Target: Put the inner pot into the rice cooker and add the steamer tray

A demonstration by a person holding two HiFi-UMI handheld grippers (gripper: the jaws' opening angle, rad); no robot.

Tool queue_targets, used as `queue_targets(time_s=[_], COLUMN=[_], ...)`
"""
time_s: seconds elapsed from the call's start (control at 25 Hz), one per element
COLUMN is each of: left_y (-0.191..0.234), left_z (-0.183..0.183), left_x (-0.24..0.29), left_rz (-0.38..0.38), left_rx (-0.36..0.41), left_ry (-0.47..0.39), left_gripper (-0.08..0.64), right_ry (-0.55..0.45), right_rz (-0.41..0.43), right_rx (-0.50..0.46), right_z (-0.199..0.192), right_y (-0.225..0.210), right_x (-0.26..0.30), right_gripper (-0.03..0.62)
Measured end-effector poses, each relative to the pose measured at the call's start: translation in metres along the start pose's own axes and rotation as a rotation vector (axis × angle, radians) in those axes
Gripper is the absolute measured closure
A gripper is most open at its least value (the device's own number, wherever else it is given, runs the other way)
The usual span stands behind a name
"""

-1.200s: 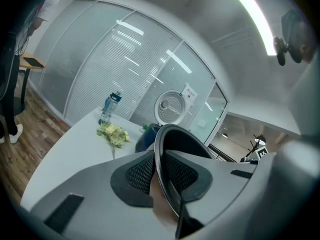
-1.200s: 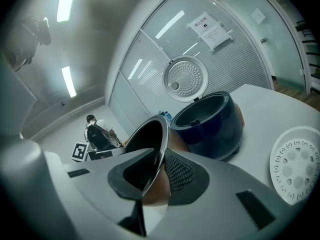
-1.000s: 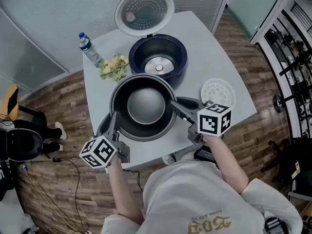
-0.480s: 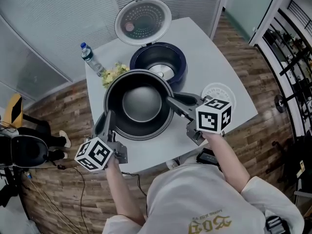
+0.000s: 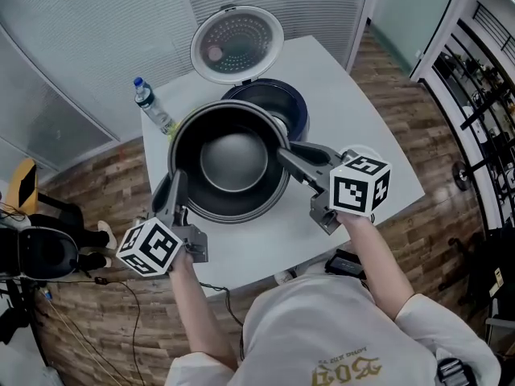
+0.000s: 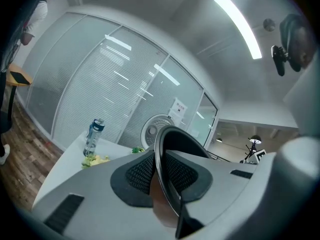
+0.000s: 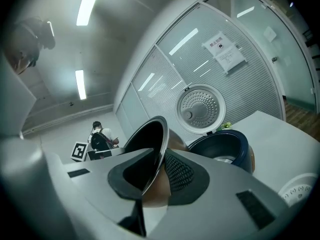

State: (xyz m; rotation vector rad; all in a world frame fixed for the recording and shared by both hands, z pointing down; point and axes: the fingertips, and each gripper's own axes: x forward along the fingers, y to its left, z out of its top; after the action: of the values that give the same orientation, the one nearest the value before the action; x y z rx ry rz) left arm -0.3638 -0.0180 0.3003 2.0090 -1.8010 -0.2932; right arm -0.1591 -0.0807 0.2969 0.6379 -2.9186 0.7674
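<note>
The person wears a pale, off-white T-shirt [image 5: 322, 328] with short sleeves [image 5: 430, 324] and a line of yellow print [image 5: 346, 368] across it, seen upside down and not readable. The left gripper [image 5: 179, 185] and the right gripper [image 5: 291, 154] are built alike, with long, smooth grey jaws tapering toward the tips. Each carries a white cube, the left cube [image 5: 149, 246] and the right cube [image 5: 358, 186], with black square markers on its faces. In the gripper views each jaw face has a dark pad [image 6: 137, 174] with a fine mesh texture, set in a rounded recess, and a dark rectangular slot [image 7: 255, 206] further back.
</note>
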Motion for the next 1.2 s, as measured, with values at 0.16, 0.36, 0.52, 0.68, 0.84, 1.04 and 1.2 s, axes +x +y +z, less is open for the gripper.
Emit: queue_targets(time_s=[0.16,0.36,0.52,0.68,0.84,1.04,1.2], left_y=[-0.009,-0.022,-0.029,-0.032,-0.033,-0.035,-0.035], left_z=[0.007,0.018,0.024,0.028,0.026,0.023,0.019], left_x=[0.021,0.051,0.068,0.077,0.085,0.120,0.152], left_rz=[-0.024,-0.051,-0.071,-0.089,-0.106,-0.111,-0.108], left_rx=[0.008,0.024,0.031,0.038,0.045,0.038,0.019], left_ry=[-0.005,-0.002,-0.011,-0.015,-0.015,0.007,0.028], left_gripper=[0.492,0.492,0.492,0.492,0.492,0.492,0.494], right_ry=[-0.025,-0.054,-0.074,-0.095,-0.110,-0.104,-0.090], right_rz=[-0.020,-0.042,-0.060,-0.070,-0.084,-0.108,-0.125], right_rx=[-0.006,0.001,-0.003,-0.012,-0.007,0.011,0.026], right_z=[0.017,0.038,0.049,0.055,0.054,0.063,0.073], right_y=[-0.013,-0.036,-0.046,-0.050,-0.057,-0.086,-0.114], right_x=[-0.004,-0.007,-0.009,-0.009,-0.010,-0.007,-0.002], right_gripper=[0.514,0.514,0.515,0.515,0.515,0.514,0.515])
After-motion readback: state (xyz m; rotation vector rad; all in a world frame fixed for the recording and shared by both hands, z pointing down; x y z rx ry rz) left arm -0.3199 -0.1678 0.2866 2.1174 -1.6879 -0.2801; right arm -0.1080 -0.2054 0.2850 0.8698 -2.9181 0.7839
